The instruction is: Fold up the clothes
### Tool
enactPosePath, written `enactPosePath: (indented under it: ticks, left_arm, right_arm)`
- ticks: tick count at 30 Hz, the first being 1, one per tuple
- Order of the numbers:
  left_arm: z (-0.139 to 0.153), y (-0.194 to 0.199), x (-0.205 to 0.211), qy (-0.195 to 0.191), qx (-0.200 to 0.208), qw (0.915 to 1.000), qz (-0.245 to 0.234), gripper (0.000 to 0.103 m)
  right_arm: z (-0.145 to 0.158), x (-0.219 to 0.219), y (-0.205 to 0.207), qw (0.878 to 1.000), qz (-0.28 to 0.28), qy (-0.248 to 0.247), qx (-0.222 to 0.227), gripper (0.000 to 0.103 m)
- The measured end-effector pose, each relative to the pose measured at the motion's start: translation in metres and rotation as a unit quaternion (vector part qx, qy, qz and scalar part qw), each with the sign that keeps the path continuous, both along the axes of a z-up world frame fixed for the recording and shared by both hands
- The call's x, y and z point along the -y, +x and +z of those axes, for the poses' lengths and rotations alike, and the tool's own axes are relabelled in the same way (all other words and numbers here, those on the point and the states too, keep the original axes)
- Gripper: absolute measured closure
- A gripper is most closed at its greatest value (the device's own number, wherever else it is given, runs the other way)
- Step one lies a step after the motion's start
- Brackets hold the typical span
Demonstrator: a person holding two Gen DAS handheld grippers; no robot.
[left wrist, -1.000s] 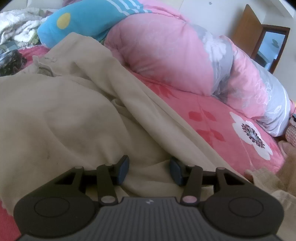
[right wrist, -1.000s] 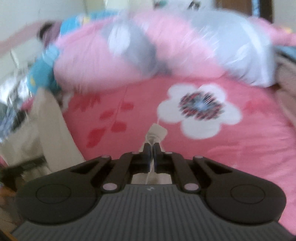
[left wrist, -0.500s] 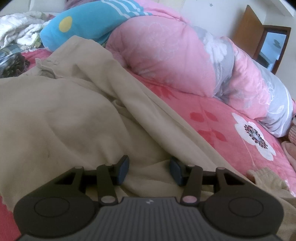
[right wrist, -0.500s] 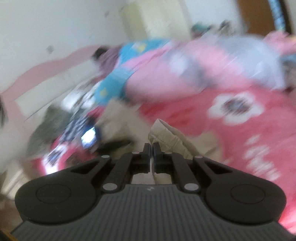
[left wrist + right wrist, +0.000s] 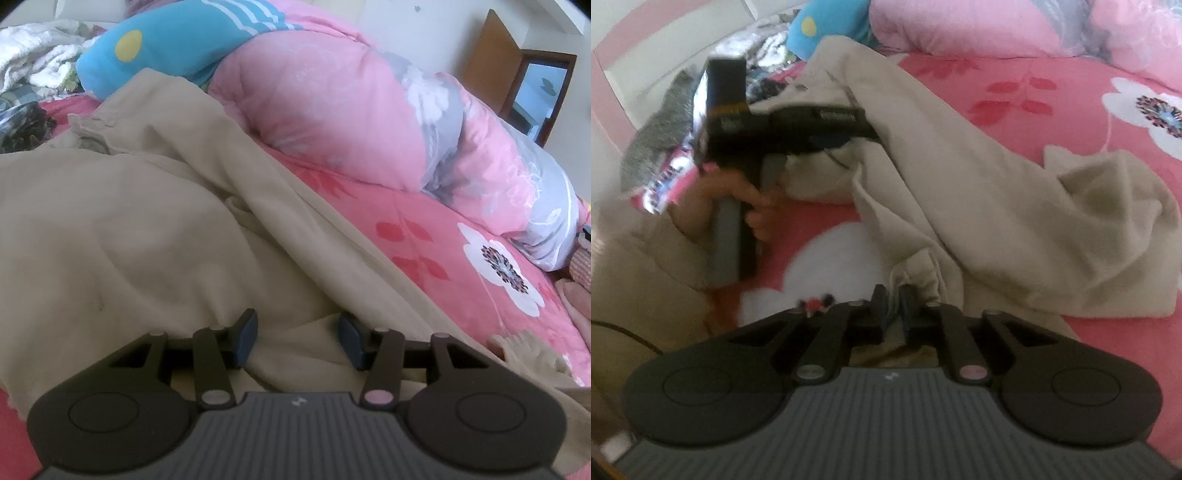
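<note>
Beige trousers lie crumpled across the pink flowered bed sheet. My left gripper rests low over them, open about halfway, with a soft fold of cloth lying between its pads. One trouser leg is doubled back, its bunched hem right at my right gripper. The right jaws are opening, a narrow gap with cloth showing in it. In the right wrist view a hand holds the left gripper on the trousers' far end.
A rolled pink and grey quilt and a blue pillow lie along the far side of the bed. Loose clothes and packets pile up at the left. A brown door stands at the back right.
The right gripper swung left and down, carrying the trouser end back over the leg, and its shut jaws have begun to part. The left gripper stayed still.
</note>
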State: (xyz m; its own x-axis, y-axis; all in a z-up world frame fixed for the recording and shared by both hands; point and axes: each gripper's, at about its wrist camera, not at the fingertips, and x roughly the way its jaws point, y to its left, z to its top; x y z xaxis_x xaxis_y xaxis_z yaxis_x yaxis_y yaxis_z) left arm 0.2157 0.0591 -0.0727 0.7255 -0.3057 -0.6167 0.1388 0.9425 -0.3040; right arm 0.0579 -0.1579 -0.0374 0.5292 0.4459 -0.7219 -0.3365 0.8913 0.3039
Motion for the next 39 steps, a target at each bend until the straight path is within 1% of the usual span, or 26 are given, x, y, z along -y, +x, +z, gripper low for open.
enactPosePath:
  ticks: [1, 2, 3, 4, 6, 8, 10, 12, 13, 15, 16, 17, 18, 19, 20, 23, 26, 30, 31, 34, 36, 39]
  left_arm:
    - [0.0, 0.0, 0.0, -0.001, -0.001, 1.0, 0.0, 0.053]
    - [0.001, 0.0, -0.001, -0.001, -0.002, 1.0, 0.0, 0.053]
    - [0.001, 0.001, 0.0, -0.002, -0.003, 1.0, 0.0, 0.053]
    - [0.001, 0.001, 0.0, -0.001, -0.003, 1.0, 0.001, 0.053]
    - [0.001, 0.001, 0.003, 0.001, -0.003, 1.0, 0.003, 0.052]
    - [0.001, 0.001, 0.005, 0.002, -0.003, 1.0, 0.005, 0.052]
    - [0.001, 0.002, 0.006, 0.002, -0.004, 1.0, 0.006, 0.051]
    - [0.001, 0.002, 0.007, 0.002, -0.004, 1.0, 0.007, 0.05]
    - [0.001, 0.003, 0.007, 0.002, -0.003, 1.0, 0.007, 0.05]
    - [0.0, 0.003, 0.007, 0.002, -0.002, 1.0, 0.007, 0.05]
    - [0.0, 0.003, 0.007, 0.001, 0.0, 1.0, 0.007, 0.05]
    - [0.0, 0.003, 0.006, 0.0, 0.003, 1.0, 0.008, 0.05]
    - [0.0, 0.003, 0.005, -0.002, 0.006, 0.9999, 0.009, 0.051]
    - [0.001, 0.003, 0.003, -0.005, 0.008, 0.9999, 0.011, 0.051]
    - [0.003, 0.003, 0.0, -0.009, 0.01, 0.9998, 0.015, 0.051]
    - [0.007, 0.004, -0.008, -0.021, 0.015, 0.9993, 0.026, 0.051]
    - [0.012, 0.006, -0.017, -0.03, 0.02, 0.9986, 0.039, 0.051]
    - [0.009, 0.018, -0.023, -0.032, 0.006, 0.9977, 0.06, 0.051]
    - [0.008, 0.02, -0.023, -0.032, 0.003, 0.9976, 0.062, 0.051]
    - [0.005, 0.025, -0.02, -0.025, 0.0, 0.9975, 0.066, 0.051]
    - [0.004, 0.026, -0.019, -0.018, 0.002, 0.9976, 0.067, 0.051]
    - [0.003, 0.028, -0.02, -0.018, 0.001, 0.9974, 0.07, 0.051]
  right_arm:
    - [0.012, 0.006, -0.003, 1.0, 0.004, 0.017, 0.014, 0.079]
    - [0.024, 0.012, -0.006, 0.999, 0.007, 0.034, 0.032, 0.064]
    - [0.036, 0.019, -0.009, 0.998, 0.007, 0.046, 0.05, 0.056]
    - [0.046, 0.028, -0.012, 0.996, 0.0, 0.052, 0.07, 0.046]
    - [0.064, 0.047, -0.014, 0.993, -0.02, 0.054, 0.103, 0.042]
    - [0.07, 0.066, -0.01, 0.992, -0.063, 0.029, 0.108, 0.036]
    - [0.062, 0.081, -0.001, 0.99, -0.11, -0.009, 0.088, 0.036]
    - [0.044, 0.092, 0.01, 0.986, -0.148, -0.044, 0.06, 0.035]
    - [0.033, 0.098, 0.016, 0.985, -0.158, -0.05, 0.042, 0.035]
    - [0.014, 0.107, 0.028, 0.986, -0.163, -0.025, 0.006, 0.038]
    - [0.007, 0.109, 0.031, 0.986, -0.169, -0.01, -0.005, 0.054]
    - [0.001, 0.111, 0.034, 0.984, -0.176, 0.004, -0.013, 0.082]
    - [-0.005, 0.112, 0.037, 0.983, -0.182, 0.018, -0.021, 0.086]
    - [-0.005, 0.114, 0.041, 0.981, -0.191, 0.028, -0.018, 0.091]
    - [-0.002, 0.116, 0.044, 0.979, -0.2, 0.036, -0.009, 0.094]
    - [0.018, 0.126, 0.057, 0.973, -0.223, 0.039, 0.036, 0.094]
    - [0.044, 0.15, 0.08, 0.967, -0.244, 0.031, 0.074, 0.094]
    - [0.061, 0.175, 0.123, 0.956, -0.272, 0.01, 0.107, 0.094]
    - [0.06, 0.181, 0.134, 0.954, -0.278, 0.005, 0.11, 0.094]
    - [0.046, 0.192, 0.172, 0.95, -0.291, -0.018, 0.11, 0.094]
    - [0.031, 0.198, 0.196, 0.948, -0.299, -0.033, 0.104, 0.094]
    - [0.009, 0.206, 0.228, 0.944, -0.311, -0.056, 0.096, 0.094]
